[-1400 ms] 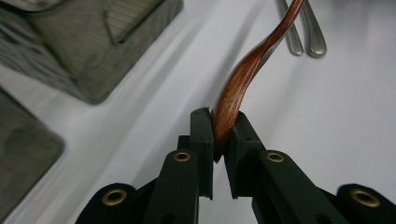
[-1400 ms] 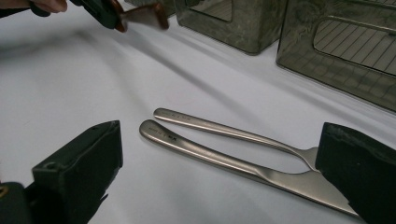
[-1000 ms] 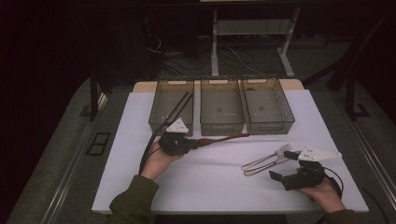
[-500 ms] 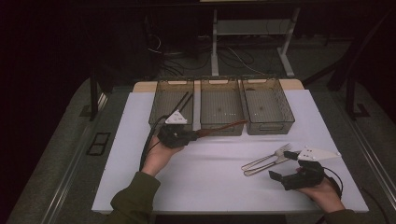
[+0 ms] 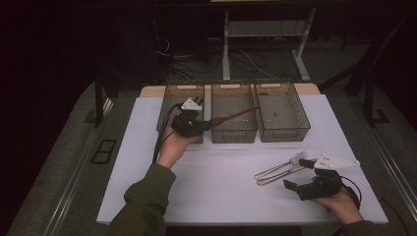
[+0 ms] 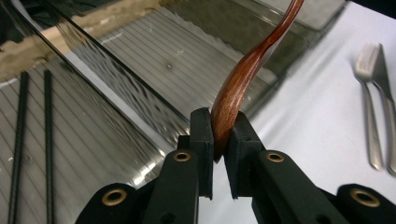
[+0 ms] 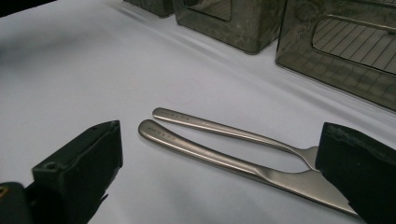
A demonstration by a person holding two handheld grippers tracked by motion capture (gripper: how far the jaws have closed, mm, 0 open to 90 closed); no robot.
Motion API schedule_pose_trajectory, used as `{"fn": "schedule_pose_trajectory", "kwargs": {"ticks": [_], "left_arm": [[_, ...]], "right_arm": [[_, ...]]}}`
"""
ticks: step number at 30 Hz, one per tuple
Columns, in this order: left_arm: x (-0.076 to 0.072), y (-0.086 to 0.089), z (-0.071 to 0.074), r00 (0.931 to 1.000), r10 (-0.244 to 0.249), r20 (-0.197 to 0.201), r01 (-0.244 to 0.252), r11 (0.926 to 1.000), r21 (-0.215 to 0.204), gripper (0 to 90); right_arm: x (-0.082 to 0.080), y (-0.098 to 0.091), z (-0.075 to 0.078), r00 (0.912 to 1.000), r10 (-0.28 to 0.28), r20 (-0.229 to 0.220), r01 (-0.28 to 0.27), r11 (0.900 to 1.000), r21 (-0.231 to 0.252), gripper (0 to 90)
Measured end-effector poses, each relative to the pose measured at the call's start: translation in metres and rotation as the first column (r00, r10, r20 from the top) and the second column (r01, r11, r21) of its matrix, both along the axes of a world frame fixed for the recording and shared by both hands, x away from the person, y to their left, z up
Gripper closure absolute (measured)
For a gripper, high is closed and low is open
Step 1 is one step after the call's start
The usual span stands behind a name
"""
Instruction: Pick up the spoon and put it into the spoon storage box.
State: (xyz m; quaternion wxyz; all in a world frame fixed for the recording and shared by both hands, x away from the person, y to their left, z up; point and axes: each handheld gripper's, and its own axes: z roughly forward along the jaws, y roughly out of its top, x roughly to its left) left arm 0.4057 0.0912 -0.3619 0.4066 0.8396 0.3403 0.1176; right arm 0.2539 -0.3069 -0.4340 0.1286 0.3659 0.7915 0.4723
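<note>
- The left gripper (image 5: 202,126) is clamped on the handle end of a wooden spoon (image 5: 235,116); in the left gripper view the two black pads press on the brown handle (image 6: 236,91) from both sides, a detail too small to read from the high view.
- The high view shows the spoon reaching out level to the right from that gripper, off the surface, across the front part of the middle bin (image 5: 234,110), with its far end above the bin's floor.
- The left gripper itself hangs over the front right corner of the left bin (image 5: 172,101).
- The left gripper view shows two black chopsticks (image 6: 32,140) lying side by side on the ribbed floor of the left bin; in the high view they are hard to make out.
- The right gripper (image 5: 301,189) rests low near the front right of the white surface (image 5: 221,182), with its jaws wide apart and nothing between the pads.
- The right gripper view shows a metal fork (image 7: 224,130) and a metal knife (image 7: 243,168) lying flat on the surface, side by side and almost touching, between and just ahead of the open jaws.
- In the high view the fork (image 5: 280,166) and knife (image 5: 275,175) lie just left of the right gripper, well apart from the bins.
- The right bin (image 5: 281,110) stands beside the middle one at the back of the surface.
</note>
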Motion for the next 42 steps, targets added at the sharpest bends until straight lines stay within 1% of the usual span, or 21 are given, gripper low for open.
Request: {"fn": "schedule_pose_trajectory", "kwargs": {"ticks": [3, 4, 5, 7, 9, 11, 13, 16, 19, 20, 24, 27, 29, 31, 34, 36, 38, 39, 42], "left_arm": [[0.01, -0.005, 0.002, 0.9999, 0.009, 0.006, -0.009, 0.9998, 0.015, 81.2], [0.014, -0.008, 0.002, 0.9998, 0.017, 0.007, -0.017, 0.9998, 0.014, 81.2], [0.017, -0.01, 0.003, 0.9996, 0.028, 0.002, -0.028, 0.9993, 0.023, 81.2], [0.023, -0.015, 0.003, 0.9992, 0.041, 0.002, -0.041, 0.9989, 0.021, 81.2], [0.029, -0.02, 0.003, 0.9986, 0.053, 0.002, -0.053, 0.998, 0.035, 81.2], [0.035, -0.025, 0.002, 0.9975, 0.07, 0.0, -0.07, 0.9968, 0.037, 81.1], [0.04, -0.029, 0.0, 0.9962, 0.087, -0.006, -0.086, 0.9955, 0.038, 81.1], [0.048, -0.036, -0.005, 0.9944, 0.105, -0.011, -0.105, 0.9929, 0.056, 81.1], [0.054, -0.041, -0.009, 0.9932, 0.115, -0.019, -0.113, 0.9915, 0.064, 81.1], [0.056, -0.044, -0.011, 0.9924, 0.121, -0.023, -0.119, 0.991, 0.061, 81.1], [0.06, -0.051, -0.017, 0.9901, 0.136, -0.036, -0.132, 0.9874, 0.087, 81.1], [0.063, -0.052, -0.021, 0.9881, 0.145, -0.051, -0.139, 0.9849, 0.104, 80.9], [0.064, -0.051, -0.023, 0.9864, 0.151, -0.064, -0.144, 0.9846, 0.099, 80.2], [0.064, -0.051, -0.022, 0.9868, 0.152, -0.056, -0.145, 0.9839, 0.103, 70.4], [0.063, -0.051, -0.02, 0.9878, 0.151, -0.037, -0.147, 0.9848, 0.092, 64.6], [0.063, -0.05, -0.018, 0.9898, 0.139, -0.033, -0.136, 0.9873, 0.082, 63.2], [0.062, -0.049, -0.016, 0.9916, 0.126, -0.03, -0.123, 0.9887, 0.087, 60.9], [0.061, -0.049, -0.016, 0.9914, 0.128, -0.029, -0.125, 0.9892, 0.076, 60.1], [0.06, -0.046, -0.013, 0.9935, 0.112, -0.023, -0.11, 0.9912, 0.074, 56.8]], "right_arm": [[0.0, 0.0, 0.0, 1.0, 0.0, -0.002, 0.0, 1.0, 0.002, 0.3], [0.0, 0.0, 0.0, 1.0, 0.0, -0.003, 0.0, 1.0, 0.003, 0.3], [0.0, 0.0, 0.0, 1.0, 0.0, -0.004, 0.0, 1.0, 0.003, 0.3], [0.0, 0.0, 0.0, 1.0, -0.001, -0.005, 0.001, 1.0, 0.005, 0.3], [0.0, -0.001, 0.0, 1.0, -0.001, -0.005, 0.001, 1.0, 0.006, 0.3], [0.0, -0.001, 0.0, 1.0, 0.0, -0.004, 0.0, 1.0, 0.006, 0.3], [0.0, -0.001, 0.0, 1.0, 0.0, -0.004, 0.0, 1.0, 0.007, 0.3], [0.0, -0.002, 0.0, 1.0, -0.001, -0.002, 0.001, 0.9999, 0.01, 0.3], [0.0, -0.002, 0.0, 1.0, 0.002, 0.0, -0.002, 0.9999, 0.012, 0.3], [0.0, -0.002, 0.0, 1.0, 0.002, -0.001, -0.002, 0.9999, 0.013, 0.3], [0.0, -0.003, 0.001, 1.0, 0.003, -0.001, -0.003, 0.9999, 0.014, 0.3], [0.0, -0.003, 0.001, 1.0, 0.002, -0.002, -0.002, 0.9999, 0.016, 0.3], [0.0, -0.003, 0.001, 1.0, 0.002, -0.002, -0.002, 0.9999, 0.017, 0.3], [0.0, -0.003, 0.001, 1.0, 0.002, -0.002, -0.002, 0.9999, 0.016, 0.3], [0.0, -0.003, 0.001, 1.0, 0.003, -0.003, -0.003, 0.9999, 0.015, 0.3], [0.0, -0.002, 0.001, 1.0, 0.004, -0.002, -0.004, 0.9999, 0.015, 0.3], [0.0, -0.002, 0.001, 1.0, 0.004, -0.001, -0.004, 0.9999, 0.014, 0.3], [0.0, -0.002, 0.0, 1.0, 0.004, -0.001, -0.004, 0.9999, 0.013, 0.3], [0.0, -0.002, 0.0, 1.0, 0.005, -0.001, -0.005, 0.9999, 0.012, 0.3]]}}
